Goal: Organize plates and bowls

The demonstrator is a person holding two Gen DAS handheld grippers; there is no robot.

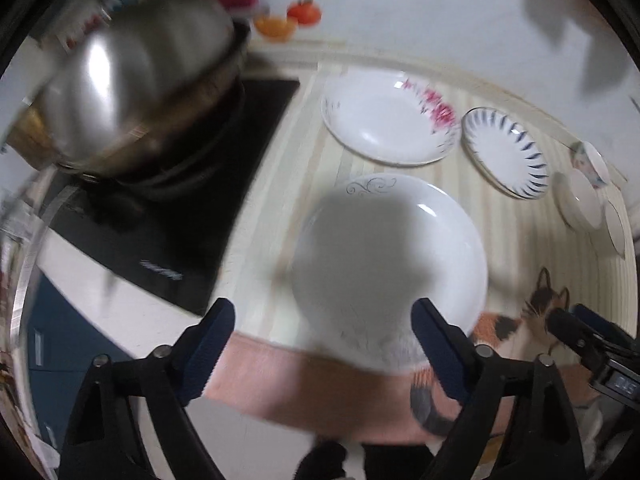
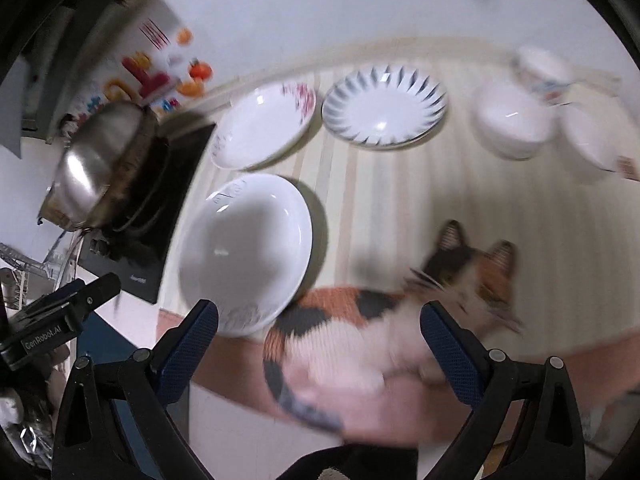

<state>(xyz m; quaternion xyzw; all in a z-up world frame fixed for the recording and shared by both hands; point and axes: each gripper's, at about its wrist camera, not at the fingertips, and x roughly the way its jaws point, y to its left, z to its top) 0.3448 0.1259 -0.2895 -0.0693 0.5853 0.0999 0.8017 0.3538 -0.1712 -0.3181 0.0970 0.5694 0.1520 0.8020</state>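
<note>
A large white plate [image 1: 390, 268] with a grey scroll mark lies nearest on the striped mat; it also shows in the right wrist view [image 2: 248, 252]. Behind it lie a white plate with pink flowers [image 1: 390, 120] [image 2: 266, 124] and a blue-rayed plate [image 1: 506, 152] [image 2: 384, 106]. White bowls [image 1: 580, 200] [image 2: 514, 124] stand at the far right. My left gripper [image 1: 324, 324] is open and empty, hovering over the near rim of the large plate. My right gripper [image 2: 320, 328] is open and empty, to the right of that plate.
A steel pot with lid [image 1: 136, 96] [image 2: 100, 168] sits on a black induction hob [image 1: 180, 216] at left. The mat [image 1: 520, 320] carries a calico cat picture [image 2: 400, 312]. A wall with fruit stickers [image 1: 304, 12] stands behind. The counter edge is near.
</note>
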